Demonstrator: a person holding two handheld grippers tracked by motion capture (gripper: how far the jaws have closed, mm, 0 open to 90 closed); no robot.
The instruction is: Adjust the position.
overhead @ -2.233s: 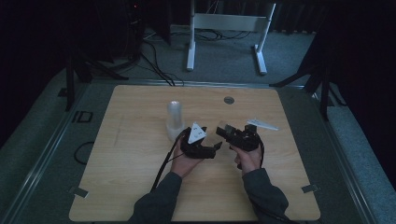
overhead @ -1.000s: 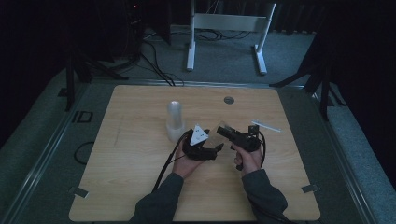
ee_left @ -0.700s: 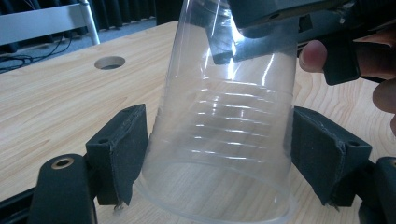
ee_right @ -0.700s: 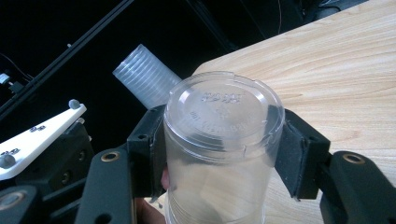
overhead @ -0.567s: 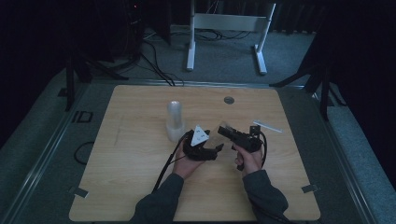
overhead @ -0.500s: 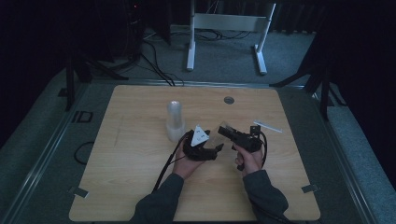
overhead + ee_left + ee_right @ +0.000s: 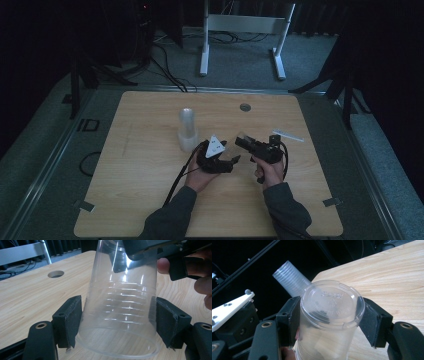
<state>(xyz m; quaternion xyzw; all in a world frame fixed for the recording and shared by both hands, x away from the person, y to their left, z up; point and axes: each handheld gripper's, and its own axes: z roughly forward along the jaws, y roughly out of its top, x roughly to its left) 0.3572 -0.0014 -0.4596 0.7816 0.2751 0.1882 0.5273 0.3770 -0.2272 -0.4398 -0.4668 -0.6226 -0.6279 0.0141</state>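
Note:
A clear plastic cup [image 7: 120,310] lies level between both grippers above the middle of the table, its flat base [image 7: 332,300] facing the right gripper's camera. My left gripper [image 7: 116,320] has just been closing, and its pads press the cup's wall near the rim from both sides. My right gripper [image 7: 329,315] has just been opening; the base end of the cup is still between its pads, which stand right at the wall. In the high view the left gripper [image 7: 234,161] and the right gripper [image 7: 243,141] meet tip to tip.
A stack of clear cups [image 7: 188,129] stands just left of the hands on the wooden table [image 7: 150,175], and also shows as stack [image 7: 291,281]. A white strip [image 7: 288,136] lies to the right. A round hole [image 7: 245,107] is farther back. A white stand [image 7: 245,22] is beyond the table.
Both hands have kept almost still at the table's middle. The high view is too small to show the jaws moving.

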